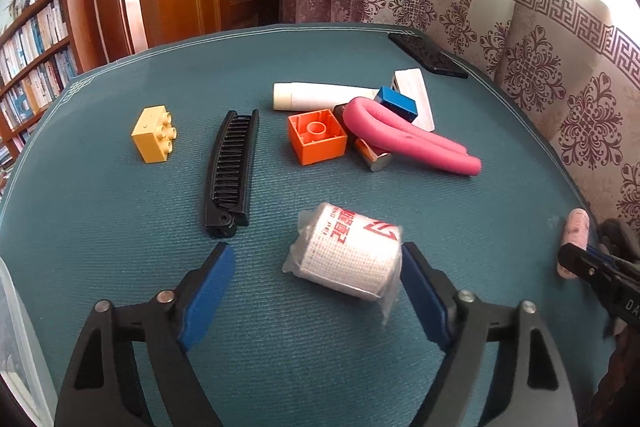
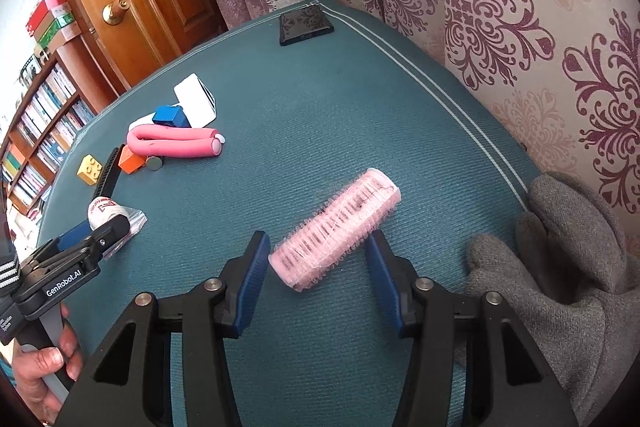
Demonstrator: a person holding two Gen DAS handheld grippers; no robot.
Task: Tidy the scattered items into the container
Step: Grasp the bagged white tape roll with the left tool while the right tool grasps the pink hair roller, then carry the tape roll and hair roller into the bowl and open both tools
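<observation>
A white bandage roll (image 1: pixel 347 259) in clear wrap lies on the teal mat between the fingers of my open left gripper (image 1: pixel 318 259); its right end touches the right pad. Beyond it lie a black folding comb (image 1: pixel 232 171), a yellow brick (image 1: pixel 155 133), an orange brick (image 1: pixel 316 137), a bent pink foam roller (image 1: pixel 412 139), a blue block (image 1: pixel 397 103) and a white tube (image 1: pixel 320 95). My open right gripper (image 2: pixel 318 247) straddles the near end of a pink hair roller (image 2: pixel 336 229) without touching it. The clear container's rim (image 1: pixel 16 339) shows at the left edge.
A black phone (image 2: pixel 305 25) lies at the mat's far corner. A grey glove (image 2: pixel 576 267) sits right of my right gripper by the patterned curtain. A wooden door and bookshelves stand behind the table. A hand (image 2: pixel 44 375) holds the left gripper's handle.
</observation>
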